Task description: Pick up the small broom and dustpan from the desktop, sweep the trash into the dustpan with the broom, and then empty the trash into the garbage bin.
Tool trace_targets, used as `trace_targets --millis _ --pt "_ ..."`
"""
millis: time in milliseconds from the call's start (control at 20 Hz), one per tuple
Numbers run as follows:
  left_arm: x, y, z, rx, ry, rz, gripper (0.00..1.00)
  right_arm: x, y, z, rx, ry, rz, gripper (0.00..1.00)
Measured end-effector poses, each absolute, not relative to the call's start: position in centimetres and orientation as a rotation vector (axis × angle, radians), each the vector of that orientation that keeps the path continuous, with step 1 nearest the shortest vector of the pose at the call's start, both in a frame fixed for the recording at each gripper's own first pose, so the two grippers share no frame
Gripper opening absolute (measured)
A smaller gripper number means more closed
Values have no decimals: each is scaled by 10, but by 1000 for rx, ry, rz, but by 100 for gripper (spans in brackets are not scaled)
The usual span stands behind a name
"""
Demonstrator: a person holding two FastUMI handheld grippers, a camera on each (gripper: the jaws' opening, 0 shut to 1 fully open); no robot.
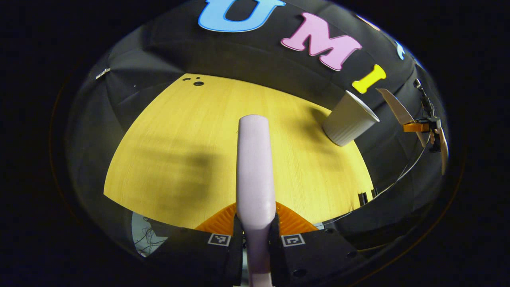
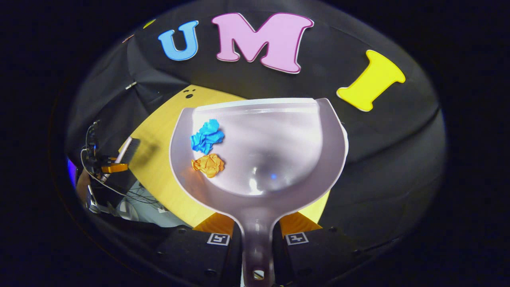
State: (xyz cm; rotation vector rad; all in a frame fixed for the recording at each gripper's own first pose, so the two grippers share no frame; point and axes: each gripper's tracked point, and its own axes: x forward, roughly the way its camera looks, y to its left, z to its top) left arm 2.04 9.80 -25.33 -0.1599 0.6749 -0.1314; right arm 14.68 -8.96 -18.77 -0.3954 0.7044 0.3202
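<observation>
In the left gripper view my left gripper (image 1: 255, 217) is shut on the pale lilac broom handle (image 1: 254, 167), whose rounded end points forward above the yellow desktop (image 1: 171, 159). The white ribbed garbage bin (image 1: 348, 121) stands at the desktop's far right edge. In the right gripper view my right gripper (image 2: 257, 223) is shut on the stem of the lilac dustpan (image 2: 275, 147), held level above the desktop edge. A blue paper ball (image 2: 206, 136) and an orange paper ball (image 2: 208, 165) lie in the pan's left half. The dustpan (image 1: 396, 107) appears edge-on beyond the bin.
The other gripper (image 2: 104, 167) with the broom handle (image 2: 124, 149) hangs at the left in the right gripper view, cables trailing below it. Small dark holes (image 1: 198, 83) mark the desktop's far corner. Black cloth walls close in the desk at the back and sides.
</observation>
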Motion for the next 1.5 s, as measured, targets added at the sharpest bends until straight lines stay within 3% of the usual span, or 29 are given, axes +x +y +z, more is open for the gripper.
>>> trace_targets --millis 50,100,400,450,700,800,850,1150,1200,1350,1500 --pt "24 103 -251 -164 671 -111 30 155 -93 -189 -429 705 307 31" --pt "28 109 -250 -171 667 -86 30 159 -97 -185 -454 707 295 36" --pt "46 112 -237 -204 659 -14 32 218 -157 -164 -508 715 229 31" --pt "48 112 -237 -197 665 -5 32 229 -169 -162 -538 717 213 36" --pt "56 109 -238 -197 702 39 31 266 -208 -171 -627 769 169 36" --pt "58 108 -237 -201 708 51 31 279 -223 -177 -727 786 154 31" --pt "59 107 -237 -202 713 58 31 284 -226 -181 -766 793 156 36" --pt "61 100 -235 -309 708 88 32 292 -238 -178 -978 827 176 31" --pt "60 99 -237 -318 706 96 32 295 -237 -177 -1027 835 180 36" --pt "55 100 -238 -308 713 113 31 304 -240 -173 -1186 854 193 32" --pt "51 98 -237 -304 715 129 32 311 -249 -165 -1381 813 213 36"
